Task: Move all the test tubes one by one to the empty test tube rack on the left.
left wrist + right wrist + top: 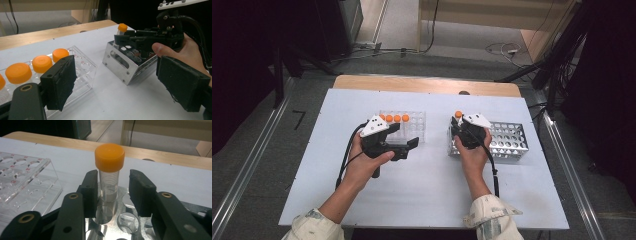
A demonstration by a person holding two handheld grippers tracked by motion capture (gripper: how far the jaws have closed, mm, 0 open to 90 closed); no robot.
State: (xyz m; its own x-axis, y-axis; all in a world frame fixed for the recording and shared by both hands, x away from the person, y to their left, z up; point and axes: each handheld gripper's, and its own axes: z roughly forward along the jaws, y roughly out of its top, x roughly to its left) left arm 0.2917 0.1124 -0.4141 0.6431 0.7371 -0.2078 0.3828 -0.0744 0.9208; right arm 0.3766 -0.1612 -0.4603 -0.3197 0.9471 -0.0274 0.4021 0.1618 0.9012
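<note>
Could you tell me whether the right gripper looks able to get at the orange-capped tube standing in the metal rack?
Probably yes: the right gripper already has its jaws either side of the orange-capped tube, nothing between.

White sheet [422, 195] covering the wooden tabletop [427, 84]; grey floor [257, 150] with metal rails [242, 180] alongside; cables [502, 49] lying beyond the far edge.

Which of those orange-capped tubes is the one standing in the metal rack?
The lone tube between the right gripper jaws, in a corner hole of the metal rack. The other tubes stand together in the clear plastic rack.
</note>
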